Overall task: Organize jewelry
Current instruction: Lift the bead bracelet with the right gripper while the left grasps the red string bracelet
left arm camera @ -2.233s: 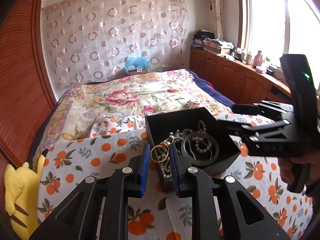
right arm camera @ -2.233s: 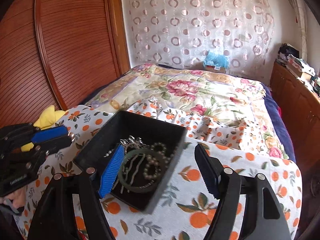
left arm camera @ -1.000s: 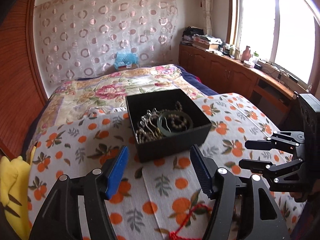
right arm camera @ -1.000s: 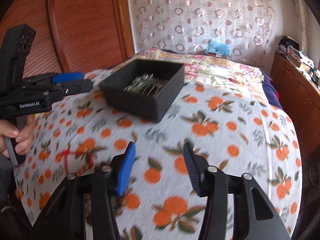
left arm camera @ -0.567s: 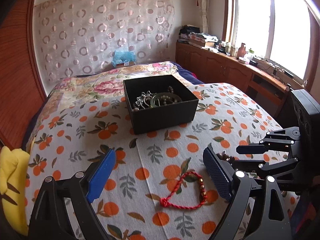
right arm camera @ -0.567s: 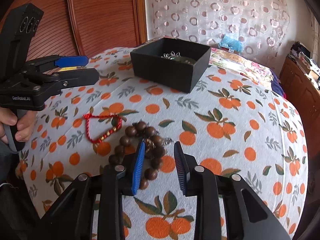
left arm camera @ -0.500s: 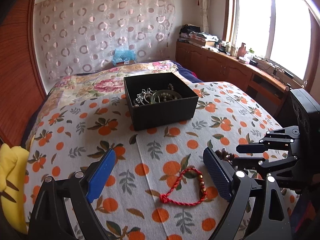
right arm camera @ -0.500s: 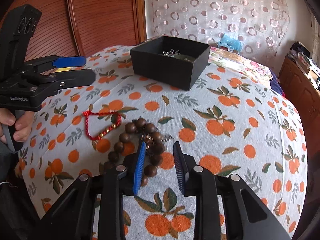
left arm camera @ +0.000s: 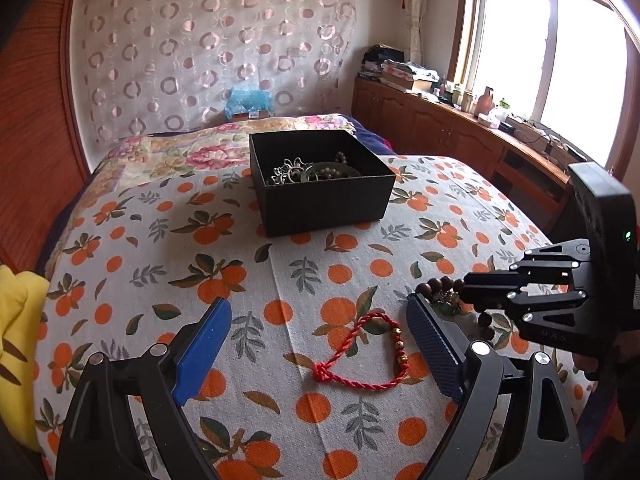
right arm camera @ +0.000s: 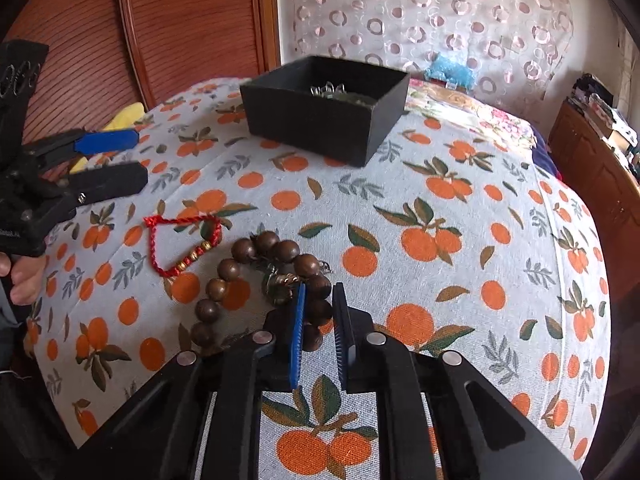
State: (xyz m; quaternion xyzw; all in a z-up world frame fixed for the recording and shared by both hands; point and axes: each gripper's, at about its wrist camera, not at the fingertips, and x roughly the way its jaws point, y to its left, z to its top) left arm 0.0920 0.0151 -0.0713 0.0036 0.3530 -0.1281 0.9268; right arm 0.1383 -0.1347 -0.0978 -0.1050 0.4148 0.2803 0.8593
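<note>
A red cord bracelet point(left arm camera: 360, 360) with small gold beads lies on the orange-print cloth, between the wide-open fingers of my left gripper point(left arm camera: 320, 340), untouched. Just right of it lies a brown wooden bead bracelet point(right arm camera: 240, 256). My right gripper point(right arm camera: 320, 300) points down at it, jaws closing, and the pads press on beads of its right side. A black box point(left arm camera: 320, 184) holding several pieces of jewelry point(left arm camera: 312, 170) stands farther back on the cloth. In the right wrist view the left gripper point(right arm camera: 120, 160) hangs open above the red bracelet point(right arm camera: 180, 240).
The cloth point(left arm camera: 160, 260) covers a bed with a floral quilt point(left arm camera: 192, 152) behind the box. A yellow plush toy point(left arm camera: 16, 320) lies at the left edge. Wooden panels point(right arm camera: 180, 40) stand on the left, low cabinets point(left arm camera: 440, 132) under the window. A hand point(right arm camera: 24, 280) grips the left tool.
Both grippers drew back from the black box toward the near end of the cloth. The left jaws spread wide over the red bracelet. The right jaws narrowed around the wooden beads.
</note>
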